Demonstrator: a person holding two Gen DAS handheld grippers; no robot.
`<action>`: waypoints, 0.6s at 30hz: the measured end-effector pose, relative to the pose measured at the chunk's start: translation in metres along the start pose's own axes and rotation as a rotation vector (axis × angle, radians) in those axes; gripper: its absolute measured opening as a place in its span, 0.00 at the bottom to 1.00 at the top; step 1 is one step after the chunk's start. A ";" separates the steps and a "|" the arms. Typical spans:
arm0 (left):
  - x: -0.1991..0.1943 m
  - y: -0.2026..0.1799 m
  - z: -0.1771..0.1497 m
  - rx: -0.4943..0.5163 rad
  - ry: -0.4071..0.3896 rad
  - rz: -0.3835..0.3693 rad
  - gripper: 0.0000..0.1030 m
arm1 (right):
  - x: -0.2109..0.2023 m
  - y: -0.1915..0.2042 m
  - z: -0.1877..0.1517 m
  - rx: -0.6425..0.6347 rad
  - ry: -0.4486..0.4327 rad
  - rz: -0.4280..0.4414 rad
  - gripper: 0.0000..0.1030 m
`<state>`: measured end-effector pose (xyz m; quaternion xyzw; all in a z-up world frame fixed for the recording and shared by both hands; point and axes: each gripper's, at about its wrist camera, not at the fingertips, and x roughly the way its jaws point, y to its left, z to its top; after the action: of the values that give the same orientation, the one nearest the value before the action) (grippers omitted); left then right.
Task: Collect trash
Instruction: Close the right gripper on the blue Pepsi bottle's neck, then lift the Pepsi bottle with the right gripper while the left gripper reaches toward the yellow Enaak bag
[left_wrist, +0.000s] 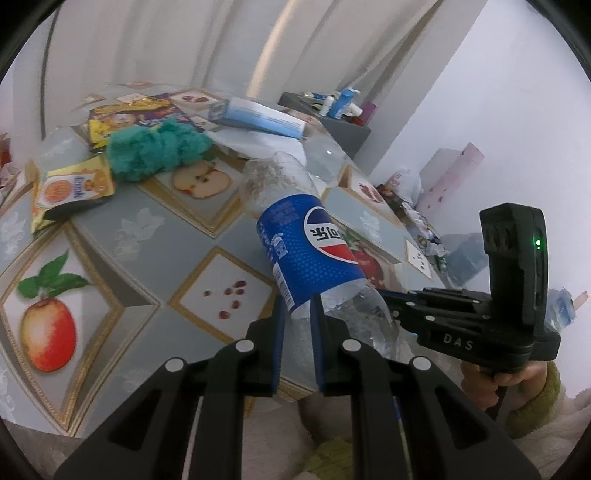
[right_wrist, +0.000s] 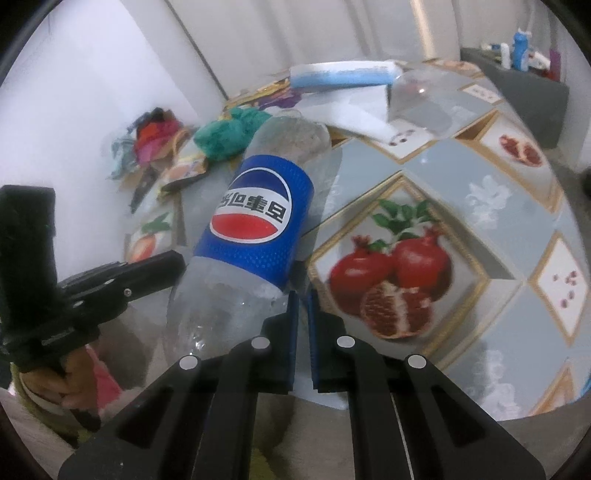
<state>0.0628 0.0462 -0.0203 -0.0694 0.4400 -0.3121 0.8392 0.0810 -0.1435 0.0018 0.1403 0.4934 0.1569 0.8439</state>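
An empty clear Pepsi bottle (left_wrist: 310, 254) with a blue label is held above the table's near edge, its base pointing away. My left gripper (left_wrist: 297, 317) is shut on the bottle's lower body just below the label. The bottle also shows in the right wrist view (right_wrist: 255, 221). My right gripper (right_wrist: 300, 310) is shut on the bottle's edge beside the label; it also shows in the left wrist view (left_wrist: 391, 299), touching the bottle from the right. The bottle's neck end is hidden behind the fingers.
The round table (left_wrist: 147, 236) has a fruit-print cloth. On it lie a teal fluffy cloth (left_wrist: 155, 151), a yellow snack packet (left_wrist: 70, 188), a colourful wrapper (left_wrist: 129, 118), a blue-white box (left_wrist: 258, 118) and a clear upturned cup (right_wrist: 417, 99). Trash piles (left_wrist: 417, 218) lie on the floor by the wall.
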 end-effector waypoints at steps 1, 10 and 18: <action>0.001 0.000 0.000 0.001 0.005 -0.002 0.12 | 0.000 0.001 0.000 -0.008 -0.004 -0.020 0.09; -0.009 0.016 0.000 0.000 -0.027 0.103 0.14 | -0.010 0.011 0.003 -0.104 -0.071 -0.174 0.47; -0.028 0.038 -0.002 -0.037 -0.063 0.150 0.14 | -0.015 0.027 0.015 -0.090 -0.111 -0.125 0.47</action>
<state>0.0668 0.0932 -0.0171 -0.0616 0.4229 -0.2377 0.8723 0.0839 -0.1265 0.0310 0.0794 0.4463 0.1179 0.8835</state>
